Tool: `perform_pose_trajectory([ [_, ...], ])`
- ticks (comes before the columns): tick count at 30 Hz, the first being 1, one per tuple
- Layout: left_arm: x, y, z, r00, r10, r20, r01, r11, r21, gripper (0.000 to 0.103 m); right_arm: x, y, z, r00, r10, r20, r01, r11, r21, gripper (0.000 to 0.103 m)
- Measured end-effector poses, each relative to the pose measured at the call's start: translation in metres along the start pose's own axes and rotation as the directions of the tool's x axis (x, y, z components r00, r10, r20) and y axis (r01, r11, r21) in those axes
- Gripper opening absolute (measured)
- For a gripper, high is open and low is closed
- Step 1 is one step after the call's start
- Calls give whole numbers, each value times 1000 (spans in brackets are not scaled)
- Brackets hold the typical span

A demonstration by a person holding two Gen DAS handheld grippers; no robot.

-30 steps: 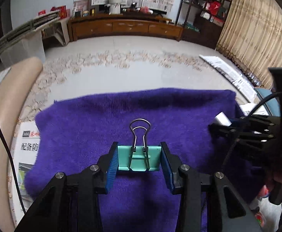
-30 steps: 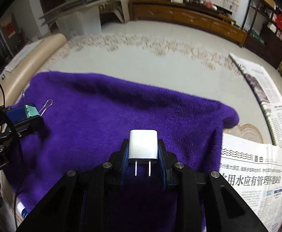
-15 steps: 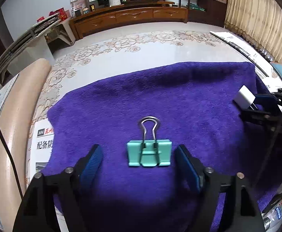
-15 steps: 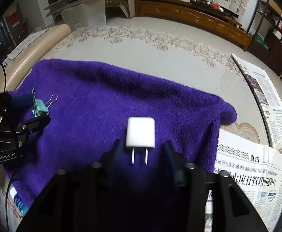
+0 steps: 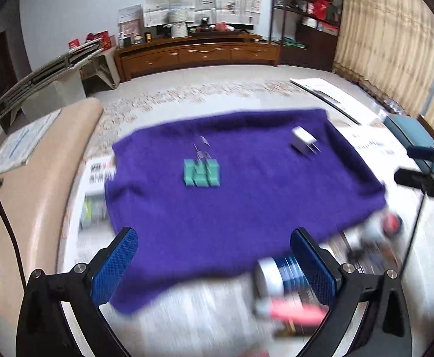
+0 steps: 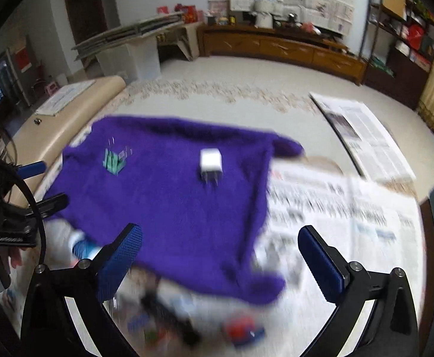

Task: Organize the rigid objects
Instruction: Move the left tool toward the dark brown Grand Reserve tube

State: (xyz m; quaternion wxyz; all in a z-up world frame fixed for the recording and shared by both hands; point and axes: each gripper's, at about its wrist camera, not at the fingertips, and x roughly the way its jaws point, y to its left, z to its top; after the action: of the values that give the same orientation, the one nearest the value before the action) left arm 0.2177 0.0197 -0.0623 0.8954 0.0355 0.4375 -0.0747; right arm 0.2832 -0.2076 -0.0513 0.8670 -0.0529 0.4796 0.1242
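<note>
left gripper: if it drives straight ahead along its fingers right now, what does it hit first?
Probably the purple towel. The left gripper, jaws opening and empty, aims down at bare cloth short of the green binder clip. Nothing shows in between, though the frame is blurred and depth is unclear.

On the purple towel [image 5: 246, 208] lie two things: one teal binder clip [image 5: 201, 172] toward its left side and one white plug adapter [image 5: 301, 142] toward its far right corner, well apart. Two grippers show, the left gripper [image 5: 214, 263] and the right gripper [image 6: 219, 260], each with two blue pads, at the towel's near edge. Beside the towel's near right corner lies one blue-and-white can [image 5: 279, 276]; other small things there are too blurred to count.
</note>
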Motion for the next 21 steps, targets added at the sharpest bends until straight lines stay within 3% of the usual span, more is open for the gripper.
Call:
perform_pose_trajectory([
  [5, -9, -6, -47, 999, -23, -30, 24, 1000, 8, 103, -21, -17, -50, 999, -33, -6, 33, 998, 62, 103],
  [10, 2, -13, -56, 998, -53, -38, 53, 999, 4, 103, -25, -34, -86, 1000, -5, 31, 0, 988, 157, 103],
  [19, -5, -39, -77, 994, -108, -11, 108, 978, 177, 101, -10, -63, -108, 1000, -1, -9, 3, 971, 241, 103],
  [21, -5, -41, -78, 997, -72, -34, 76, 988, 137, 101, -11, -68, -108, 1000, 26, -5, -24, 962, 272, 103],
])
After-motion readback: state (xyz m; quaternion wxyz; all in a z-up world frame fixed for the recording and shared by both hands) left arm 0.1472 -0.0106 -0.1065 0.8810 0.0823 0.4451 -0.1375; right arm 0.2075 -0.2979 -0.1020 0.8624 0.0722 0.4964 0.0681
